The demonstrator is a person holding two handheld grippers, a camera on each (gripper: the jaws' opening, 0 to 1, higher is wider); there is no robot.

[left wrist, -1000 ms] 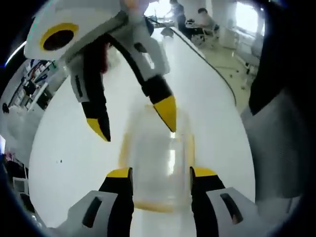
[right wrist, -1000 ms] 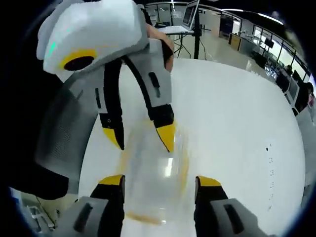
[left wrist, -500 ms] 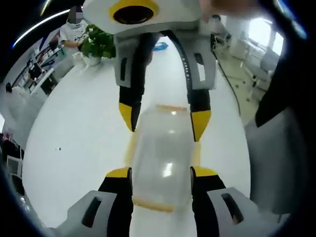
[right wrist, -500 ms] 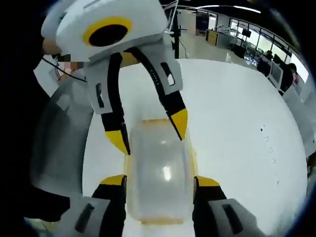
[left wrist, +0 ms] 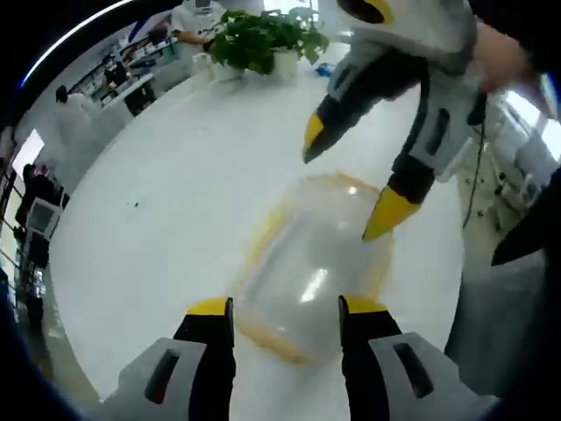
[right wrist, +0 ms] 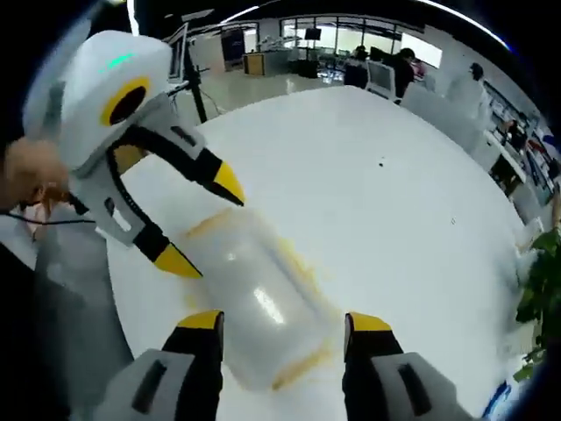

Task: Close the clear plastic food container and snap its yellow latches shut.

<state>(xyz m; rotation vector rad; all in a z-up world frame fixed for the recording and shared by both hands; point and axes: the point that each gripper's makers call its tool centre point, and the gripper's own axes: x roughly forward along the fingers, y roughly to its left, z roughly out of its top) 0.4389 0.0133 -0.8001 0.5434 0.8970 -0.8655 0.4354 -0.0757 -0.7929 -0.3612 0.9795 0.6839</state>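
Jaws astride clear, yellow-rimmed container (left wrist: 311, 267)

White worktop (left wrist: 158, 228), glossy, w/ a small dark speck left of centre in left gripper view. Potted green plant (left wrist: 263, 39) at its far edge, top centre. Person in white top (left wrist: 197, 13) behind plant. Right gripper view: office desks w/ monitors (right wrist: 311, 35) along top, seated people upper right, leafy plant (right wrist: 539, 289) at right edge.

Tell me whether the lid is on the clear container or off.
On. The clear lid covers the container on the white table, yellow trim around its edge. Whether the yellow latches are snapped shut cannot be told; the picture is blurred.
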